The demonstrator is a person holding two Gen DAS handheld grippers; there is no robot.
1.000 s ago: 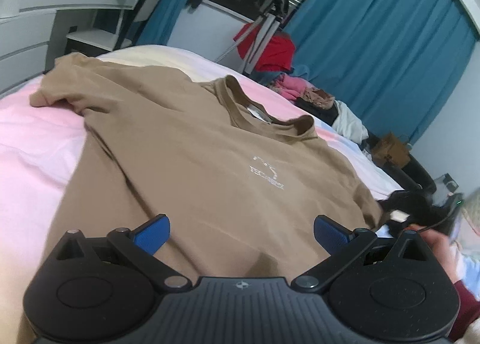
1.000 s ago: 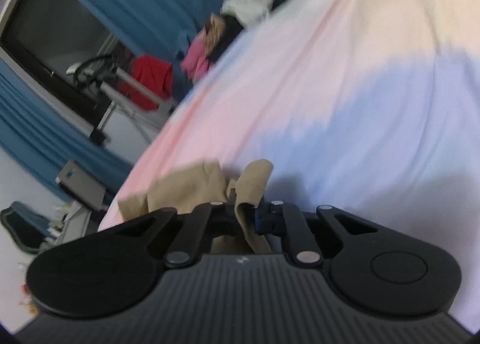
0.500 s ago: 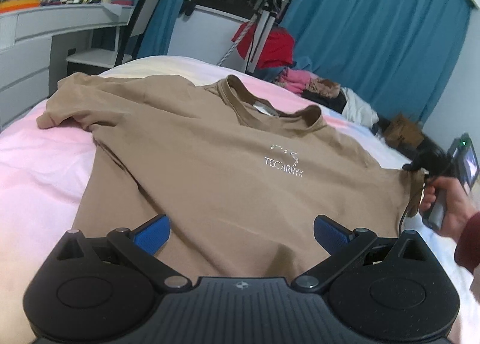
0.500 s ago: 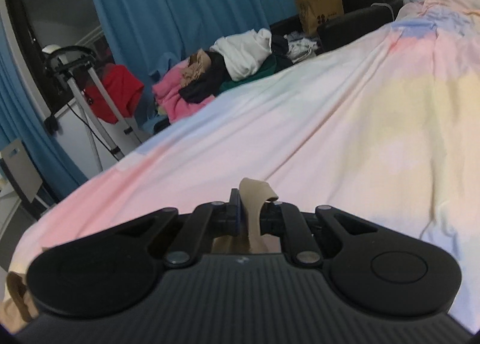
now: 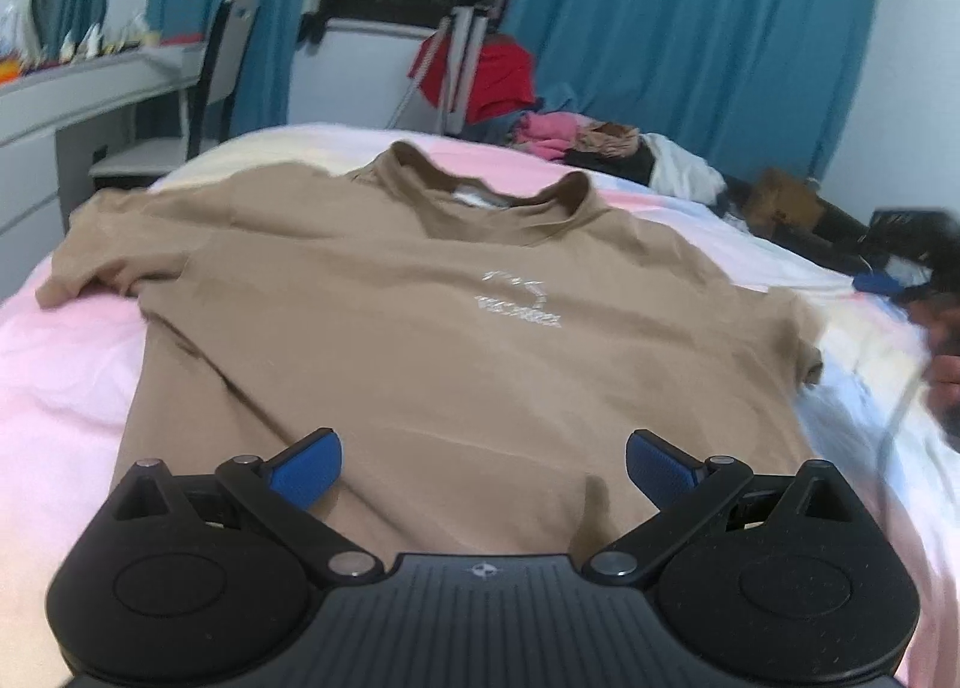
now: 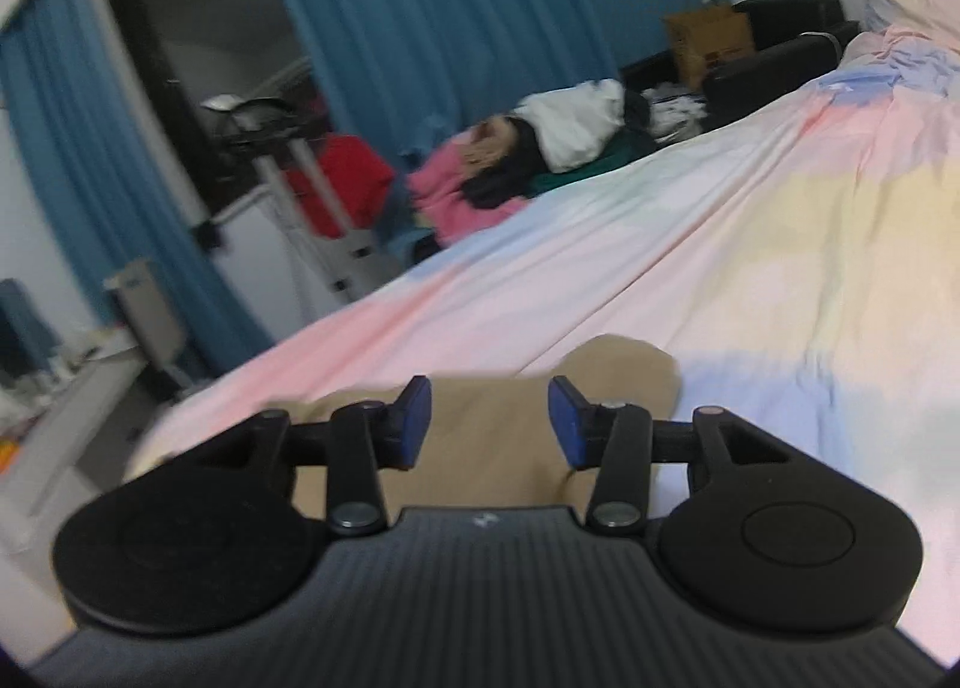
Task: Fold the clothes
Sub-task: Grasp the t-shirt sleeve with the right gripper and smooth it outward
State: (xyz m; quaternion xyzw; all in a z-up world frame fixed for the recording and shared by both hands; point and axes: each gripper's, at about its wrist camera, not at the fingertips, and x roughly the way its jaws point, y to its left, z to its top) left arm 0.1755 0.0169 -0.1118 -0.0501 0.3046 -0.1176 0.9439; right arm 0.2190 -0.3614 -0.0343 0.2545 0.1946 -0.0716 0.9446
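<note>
Tan T-shirt flat on bed, collar away, hem under gaping left tongs; right tongs just opening, empty, over its sleeve.

Both grippers were black plastic: a ribbed centre body bearing a small emblem, round side housings and linkage arms with silver pivot screws. The left gripper and right gripper each carried blue textured fingers.

T-shirt on bed, clothes pile behind
</note>
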